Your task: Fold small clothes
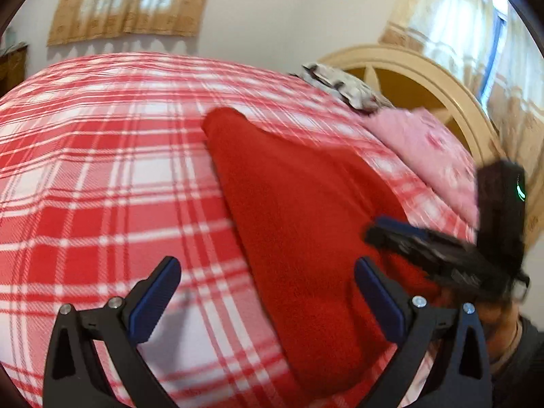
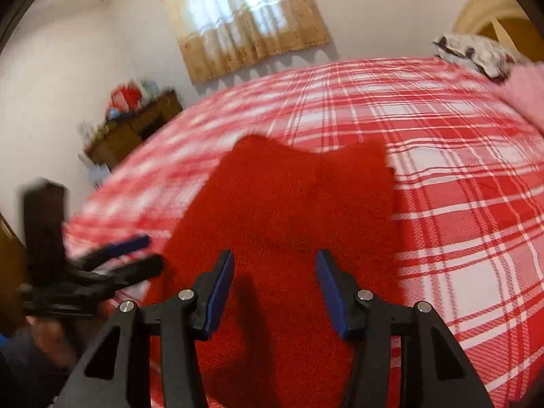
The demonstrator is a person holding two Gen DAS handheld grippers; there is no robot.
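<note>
Both wrist cams near, angled down; share red garment [image 1: 299, 224].

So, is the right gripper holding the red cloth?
No, the right gripper is open above the red cloth, its pads clear of it.

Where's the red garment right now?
The red garment lies flat on the plaid bedspread, centred under the open right gripper, with the left gripper at its near-left edge.

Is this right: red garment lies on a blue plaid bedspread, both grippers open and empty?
Wrong on colour: the bedspread is red-and-white plaid, clear in the right wrist view. The red garment does lie on it, with left gripper and right gripper open, empty.
</note>
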